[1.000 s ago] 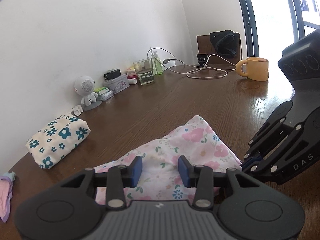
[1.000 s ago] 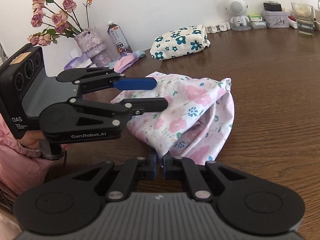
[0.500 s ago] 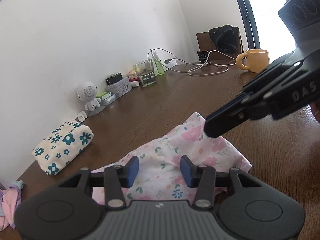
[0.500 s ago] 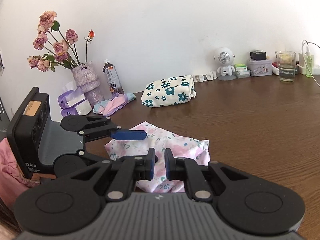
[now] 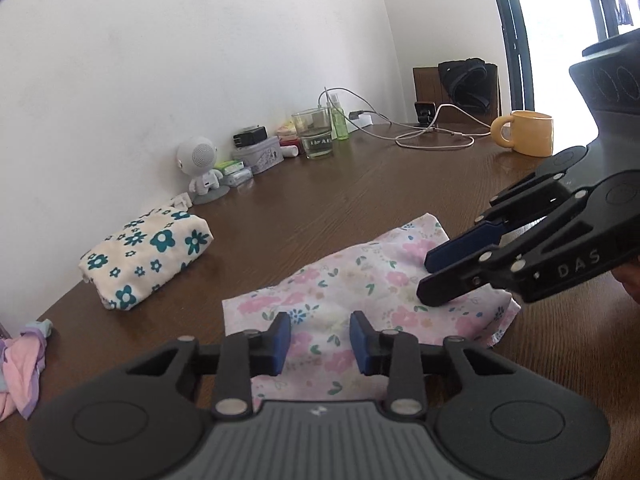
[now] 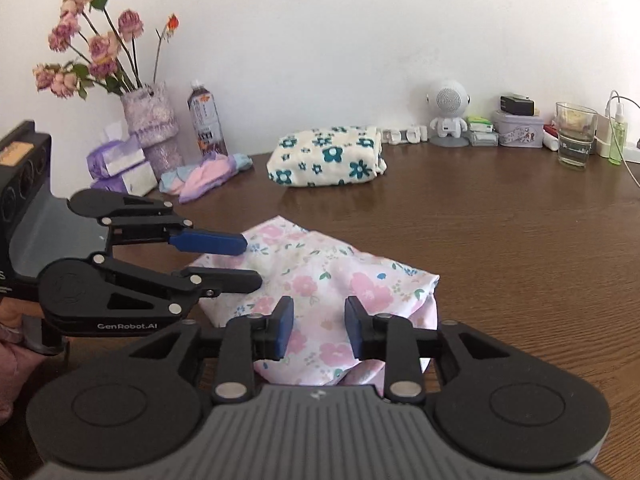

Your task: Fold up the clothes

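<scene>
On the brown table (image 6: 520,240), a pink floral garment (image 6: 320,280) lies doubled over near the front edge, a teal-flowered folded bundle (image 6: 326,156) towards the wall. It looks mid-fold; tidying its loose right side seems next. Left gripper (image 5: 318,338) and right gripper (image 6: 316,330) hover level over it, jaws parted, holding nothing.

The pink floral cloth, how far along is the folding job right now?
Done: the blue-flowered garment sits folded near the wall. In hand: the pink floral cloth lies doubled over on the table, one edge loose; the left tool and right tool are both open over it, gripping nothing. Left: probably tidying or another fold, then the crumpled pastel garment beside the vase.
</scene>
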Demonstrator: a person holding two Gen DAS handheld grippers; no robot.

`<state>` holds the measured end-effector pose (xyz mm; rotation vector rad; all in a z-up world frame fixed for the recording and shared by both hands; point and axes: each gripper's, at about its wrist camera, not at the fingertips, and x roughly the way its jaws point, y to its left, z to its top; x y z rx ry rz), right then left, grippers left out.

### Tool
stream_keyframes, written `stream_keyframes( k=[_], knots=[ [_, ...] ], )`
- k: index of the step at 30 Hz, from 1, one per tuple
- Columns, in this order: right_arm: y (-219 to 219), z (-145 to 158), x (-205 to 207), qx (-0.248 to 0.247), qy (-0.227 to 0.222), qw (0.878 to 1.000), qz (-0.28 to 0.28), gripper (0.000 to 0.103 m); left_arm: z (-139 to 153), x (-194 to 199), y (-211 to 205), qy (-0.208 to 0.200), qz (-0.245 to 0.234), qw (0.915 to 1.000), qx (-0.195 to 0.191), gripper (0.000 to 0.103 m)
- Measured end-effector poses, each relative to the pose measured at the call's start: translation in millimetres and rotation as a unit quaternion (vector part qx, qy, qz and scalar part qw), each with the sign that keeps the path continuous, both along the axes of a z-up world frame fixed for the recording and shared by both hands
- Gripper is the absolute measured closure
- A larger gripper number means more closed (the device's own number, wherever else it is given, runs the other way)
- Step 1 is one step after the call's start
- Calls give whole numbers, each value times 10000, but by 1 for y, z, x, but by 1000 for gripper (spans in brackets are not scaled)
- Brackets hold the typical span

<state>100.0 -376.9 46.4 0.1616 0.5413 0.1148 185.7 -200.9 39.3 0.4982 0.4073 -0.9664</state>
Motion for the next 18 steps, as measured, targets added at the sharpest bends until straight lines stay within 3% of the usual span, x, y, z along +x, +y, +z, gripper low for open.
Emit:
stream_keyframes(
  k=[5,8,10,12,16,18],
  knots=[
    [15,3,8,-255,15,9997,-13,75,20,4,4,-21,35,9994,-350,69],
    [26,11,18,-554,-57,9984,-32,75,11,11,-15,-27,-74,10000,-30,70],
    [29,3,31,-769,203,9968,-84,79,-2,16,-25,73,-109,9997,227,71],
    [29,-10,42,-855,539,9948,-138,80,-6,19,-25,186,-88,9996,210,71],
    [30,0,29,-703,278,9969,-218,81,9,18,-13,70,-15,9999,-90,65],
    [33,1,29,-725,263,9968,-211,80,5,21,-16,81,36,10000,-25,65]
  ],
)
